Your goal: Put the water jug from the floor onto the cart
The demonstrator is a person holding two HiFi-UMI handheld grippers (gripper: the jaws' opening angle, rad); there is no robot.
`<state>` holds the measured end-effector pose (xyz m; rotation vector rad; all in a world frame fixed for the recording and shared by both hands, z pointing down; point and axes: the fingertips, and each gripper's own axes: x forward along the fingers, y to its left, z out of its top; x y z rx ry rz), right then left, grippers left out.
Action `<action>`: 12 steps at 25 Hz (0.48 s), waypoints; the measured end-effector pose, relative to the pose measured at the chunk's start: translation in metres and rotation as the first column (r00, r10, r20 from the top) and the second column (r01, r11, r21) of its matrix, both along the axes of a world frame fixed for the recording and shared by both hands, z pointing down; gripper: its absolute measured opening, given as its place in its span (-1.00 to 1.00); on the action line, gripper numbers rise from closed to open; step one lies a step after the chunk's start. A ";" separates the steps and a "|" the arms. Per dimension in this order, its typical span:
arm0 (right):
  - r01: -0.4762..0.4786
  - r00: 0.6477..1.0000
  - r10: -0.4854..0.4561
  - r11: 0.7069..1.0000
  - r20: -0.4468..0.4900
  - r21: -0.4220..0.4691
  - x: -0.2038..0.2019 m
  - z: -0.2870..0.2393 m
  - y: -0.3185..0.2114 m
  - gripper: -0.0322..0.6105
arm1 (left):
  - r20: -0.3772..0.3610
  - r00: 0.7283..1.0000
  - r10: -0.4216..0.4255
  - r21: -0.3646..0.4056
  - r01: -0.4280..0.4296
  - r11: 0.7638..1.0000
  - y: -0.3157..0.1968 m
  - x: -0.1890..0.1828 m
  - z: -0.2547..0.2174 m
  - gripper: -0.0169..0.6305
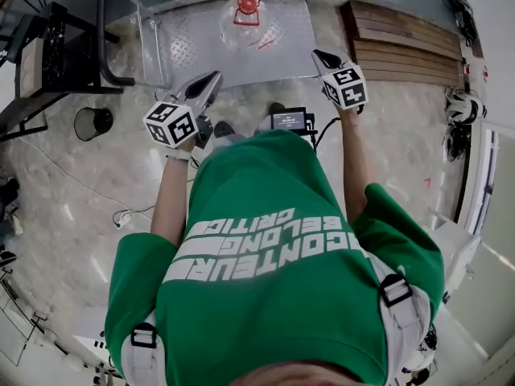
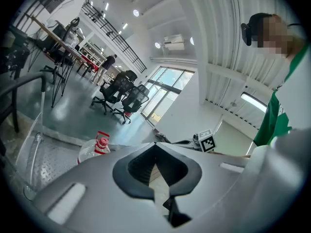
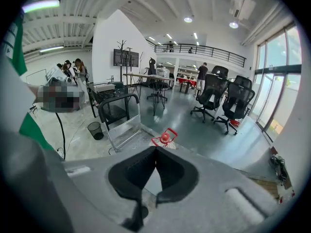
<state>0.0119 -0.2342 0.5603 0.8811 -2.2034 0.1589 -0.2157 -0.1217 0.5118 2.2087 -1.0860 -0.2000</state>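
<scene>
The clear water jug point(image 1: 248, 16) with a red cap and handle stands upright on the metal deck of the cart point(image 1: 193, 51). The cart's black push handle point(image 1: 105, 39) is at the left end. Both grippers hang in front of the cart, apart from the jug and holding nothing. My left gripper point(image 1: 212, 80) is shut, near the cart's front edge. My right gripper point(image 1: 320, 56) is shut too and sits a little higher. The left gripper view shows the jug point(image 2: 95, 148) just past the shut left gripper point(image 2: 155, 144). The right gripper view shows its red cap point(image 3: 165, 137) over the shut right gripper point(image 3: 155, 148).
A black waste bin point(image 1: 94, 122) stands on the floor left of the cart, beside a dark desk point(image 1: 40, 55). A wooden pallet point(image 1: 402, 43) lies to the right of the cart. Office chairs point(image 3: 223, 101) and people stand farther back. A cable point(image 1: 121, 215) trails on the floor.
</scene>
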 end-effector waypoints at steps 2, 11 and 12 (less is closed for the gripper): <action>-0.003 1.000 0.003 1.000 0.010 0.002 0.004 -0.002 0.002 -0.92 | 0.006 1.000 0.009 -0.004 -0.009 1.000 0.000 0.004 0.001 -0.91; 0.048 0.998 -0.048 0.999 0.031 0.006 0.027 0.000 0.008 -0.92 | 0.038 0.999 0.035 -0.009 -0.035 0.999 -0.025 0.032 0.002 -0.91; 0.053 0.998 -0.053 0.999 0.035 0.006 0.032 0.000 0.009 -0.92 | 0.043 0.998 0.042 -0.010 -0.042 0.999 -0.028 0.038 0.002 -0.91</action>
